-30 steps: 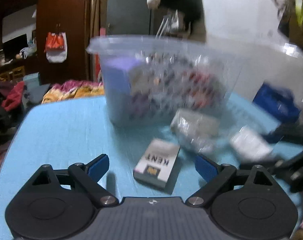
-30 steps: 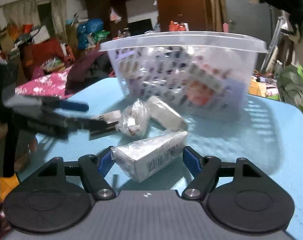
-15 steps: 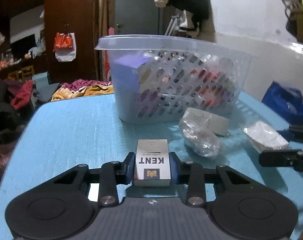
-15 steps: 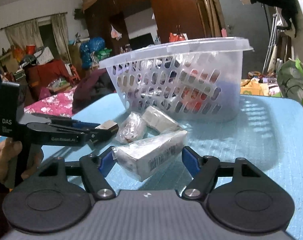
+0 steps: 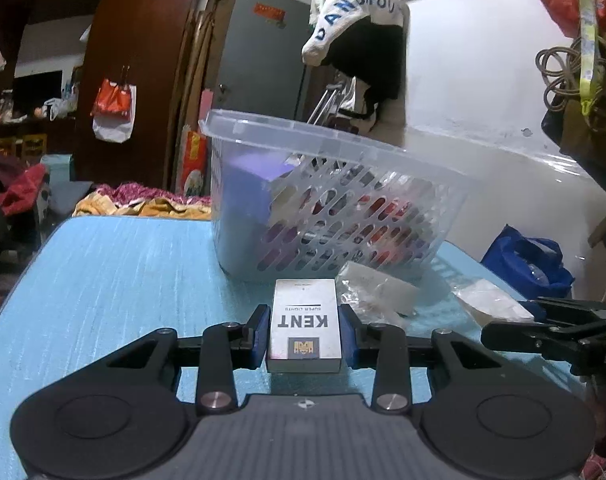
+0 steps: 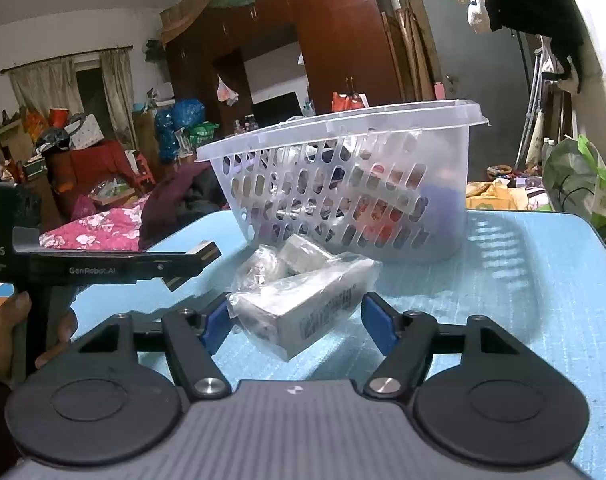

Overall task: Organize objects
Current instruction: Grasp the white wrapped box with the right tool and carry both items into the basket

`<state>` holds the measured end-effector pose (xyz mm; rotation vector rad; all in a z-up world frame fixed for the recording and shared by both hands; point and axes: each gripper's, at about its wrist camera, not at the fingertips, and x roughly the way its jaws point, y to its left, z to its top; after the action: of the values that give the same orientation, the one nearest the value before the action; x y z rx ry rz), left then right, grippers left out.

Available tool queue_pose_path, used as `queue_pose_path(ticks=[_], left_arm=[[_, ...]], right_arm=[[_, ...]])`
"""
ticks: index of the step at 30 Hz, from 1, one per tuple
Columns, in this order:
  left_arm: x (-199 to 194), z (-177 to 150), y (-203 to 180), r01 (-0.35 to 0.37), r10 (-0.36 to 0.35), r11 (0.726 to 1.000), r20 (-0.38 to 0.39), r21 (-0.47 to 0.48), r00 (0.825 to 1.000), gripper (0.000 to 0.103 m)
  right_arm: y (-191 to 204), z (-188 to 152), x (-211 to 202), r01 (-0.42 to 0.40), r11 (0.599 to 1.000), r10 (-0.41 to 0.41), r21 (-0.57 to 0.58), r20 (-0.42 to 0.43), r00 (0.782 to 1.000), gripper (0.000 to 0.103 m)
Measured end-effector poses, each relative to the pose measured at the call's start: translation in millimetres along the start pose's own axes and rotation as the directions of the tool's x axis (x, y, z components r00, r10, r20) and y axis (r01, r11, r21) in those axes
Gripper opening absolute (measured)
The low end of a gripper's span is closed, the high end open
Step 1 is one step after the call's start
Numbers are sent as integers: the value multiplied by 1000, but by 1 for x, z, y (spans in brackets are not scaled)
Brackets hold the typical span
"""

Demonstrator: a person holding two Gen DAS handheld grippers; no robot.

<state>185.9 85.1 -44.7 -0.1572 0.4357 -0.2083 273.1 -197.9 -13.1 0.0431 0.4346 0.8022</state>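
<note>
My left gripper (image 5: 304,334) is shut on a white KENT cigarette pack (image 5: 304,322) and holds it above the blue table (image 5: 115,272), in front of the clear plastic basket (image 5: 335,208). In the right wrist view the same pack (image 6: 203,254) sticks out of the left gripper. My right gripper (image 6: 295,322) is open around a plastic-wrapped box (image 6: 307,304) that lies on the table; its blue pads sit just outside both ends. The basket (image 6: 351,188) holds several packets.
A crumpled clear bag (image 6: 259,268) and a small wrapped box (image 6: 303,254) lie between the wrapped box and the basket. A blue bag (image 5: 531,260) sits beyond the table's right edge. Cluttered room and bed lie behind.
My left gripper closed on the KENT pack and lifted it off the table. My right gripper stayed open around the wrapped box, with little movement.
</note>
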Motion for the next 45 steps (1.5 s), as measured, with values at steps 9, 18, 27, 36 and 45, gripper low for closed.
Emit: queue_pose_path(ticks=[9,18,27,36,45], left_arm=[[-35,12,-1,87,-73,994,176,-72,982,40],[0,145,-36,29,-22,999,217,-26,976,40],[32,122,-29,-18,21,1000,132,-23,991,75],[41,41,-52,-43,48,995,-57,93,997,87],[75,22,-70,-81,100,990,-165,119,981,56]], right_arm=[[3,10,-33,5,1000,-4,-6,171,985,71],[18,160,-2,145,974,-105,-177,216,971,71],[3,148,47,231,949,-208,-213,125,970,102],[-46,53,2,105,991,-103,80,-19,994,103],[-60,36,13,86,986,-77,144,-66,995,103]])
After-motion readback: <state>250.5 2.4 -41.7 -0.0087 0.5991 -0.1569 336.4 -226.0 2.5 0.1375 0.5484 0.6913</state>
